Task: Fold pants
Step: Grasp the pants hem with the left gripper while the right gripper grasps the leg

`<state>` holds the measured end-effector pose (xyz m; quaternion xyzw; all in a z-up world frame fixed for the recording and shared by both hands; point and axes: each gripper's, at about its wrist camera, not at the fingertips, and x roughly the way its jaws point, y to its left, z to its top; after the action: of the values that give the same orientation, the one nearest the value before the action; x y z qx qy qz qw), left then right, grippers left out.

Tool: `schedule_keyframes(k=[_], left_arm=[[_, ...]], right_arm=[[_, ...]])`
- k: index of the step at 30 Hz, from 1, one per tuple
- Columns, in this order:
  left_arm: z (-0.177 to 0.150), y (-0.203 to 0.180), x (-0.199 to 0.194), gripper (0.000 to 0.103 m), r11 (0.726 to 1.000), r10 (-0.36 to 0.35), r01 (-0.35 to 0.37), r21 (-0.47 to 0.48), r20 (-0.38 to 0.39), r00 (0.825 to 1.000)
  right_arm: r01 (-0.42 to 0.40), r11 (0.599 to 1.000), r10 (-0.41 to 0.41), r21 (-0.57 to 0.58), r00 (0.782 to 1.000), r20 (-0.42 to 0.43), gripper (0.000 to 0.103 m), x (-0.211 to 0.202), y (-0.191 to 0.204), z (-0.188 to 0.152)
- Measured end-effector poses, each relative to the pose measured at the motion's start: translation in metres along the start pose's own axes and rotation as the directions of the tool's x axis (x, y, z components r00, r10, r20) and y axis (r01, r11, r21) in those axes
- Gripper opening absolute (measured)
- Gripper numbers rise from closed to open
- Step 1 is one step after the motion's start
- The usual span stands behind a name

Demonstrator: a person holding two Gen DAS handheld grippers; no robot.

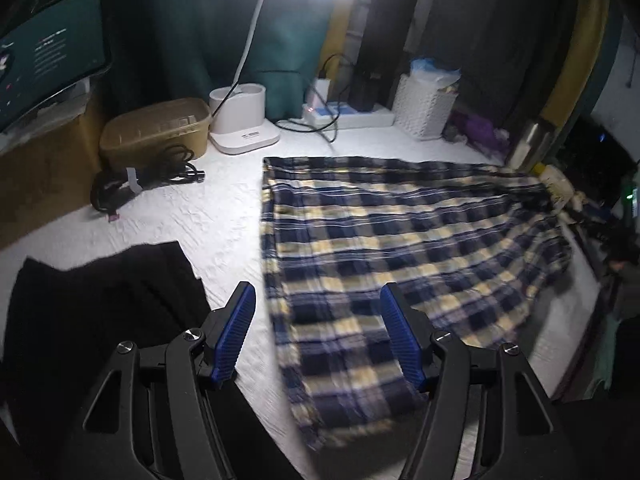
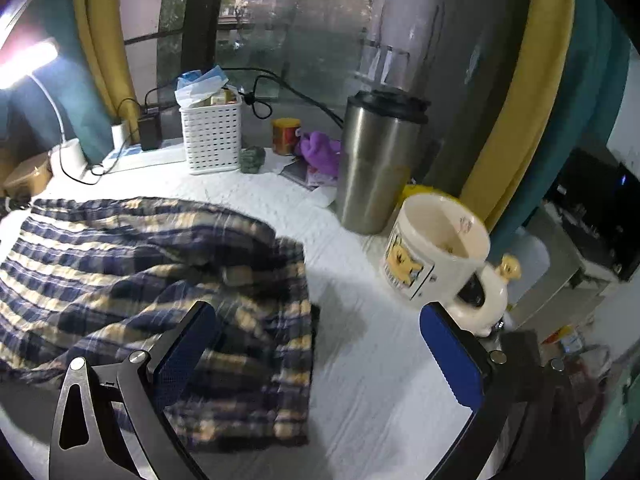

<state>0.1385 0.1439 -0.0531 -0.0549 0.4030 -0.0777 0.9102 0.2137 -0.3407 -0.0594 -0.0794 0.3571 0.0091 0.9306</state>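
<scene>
The navy and yellow plaid pants lie spread across the white table. My left gripper is open and empty, hovering over the pants' near left edge. In the right wrist view the pants lie rumpled at the left, with one end folded near the middle. My right gripper is open and empty above that end of the pants, its left finger over the cloth and its right finger over bare table.
A black cloth lies at the left. A desk lamp base, a tan box, a cable bundle and a white basket stand at the back. A steel tumbler and a mug stand right of the pants.
</scene>
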Motion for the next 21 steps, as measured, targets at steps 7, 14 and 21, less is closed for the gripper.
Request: schedule_keyframes(k=[7,14,21], left_arm=[[-0.029,-0.008,0.0,0.064,0.999,-0.019,0.019,-0.033,-0.01,1.0],[-0.04,-0.01,0.024,0.039,1.0,0.023,-0.024,-0.013,-0.065,0.998],[-0.042,-0.018,0.019,0.001,0.999,0.044,-0.043,0.018,-0.038,0.998]], right_arm=[[-0.125,0.979,0.136,0.159,0.989,-0.063,0.078,0.007,-0.011,-0.033],[-0.236,0.955,0.251,0.181,0.966,-0.065,0.074,0.012,0.004,-0.05],[-0.198,0.967,0.209,0.158,0.976,-0.062,0.023,0.015,0.004,-0.051]])
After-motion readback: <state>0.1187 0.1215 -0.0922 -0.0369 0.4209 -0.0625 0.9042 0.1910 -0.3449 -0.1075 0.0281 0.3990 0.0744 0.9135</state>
